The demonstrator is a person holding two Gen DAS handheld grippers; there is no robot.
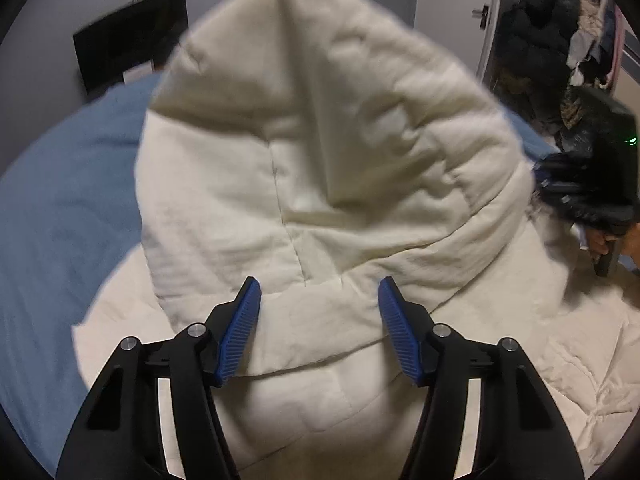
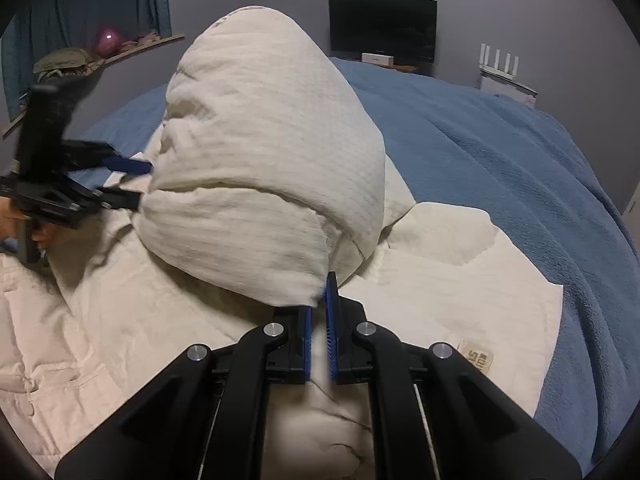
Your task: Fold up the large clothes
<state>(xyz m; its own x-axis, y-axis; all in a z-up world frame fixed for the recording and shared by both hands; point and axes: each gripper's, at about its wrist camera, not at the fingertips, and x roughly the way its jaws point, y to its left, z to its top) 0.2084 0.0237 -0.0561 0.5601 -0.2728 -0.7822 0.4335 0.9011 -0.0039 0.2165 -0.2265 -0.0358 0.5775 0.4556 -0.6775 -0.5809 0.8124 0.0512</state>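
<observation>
A large cream quilted garment lies on a bed, with one part raised into a tall puffy fold. My right gripper is shut on the lower edge of that raised fold and holds it up. It also shows as a dark blurred shape at the right edge of the left wrist view, right gripper. My left gripper stands open, its blue pads apart and pressing on nothing, with a fold of the cloth lying beyond them. In the right wrist view the left gripper sits spread at the fold's left side.
A blue blanket covers the bed around the garment. A dark screen and a white router stand at the far wall. A door and piled clothes are at the right.
</observation>
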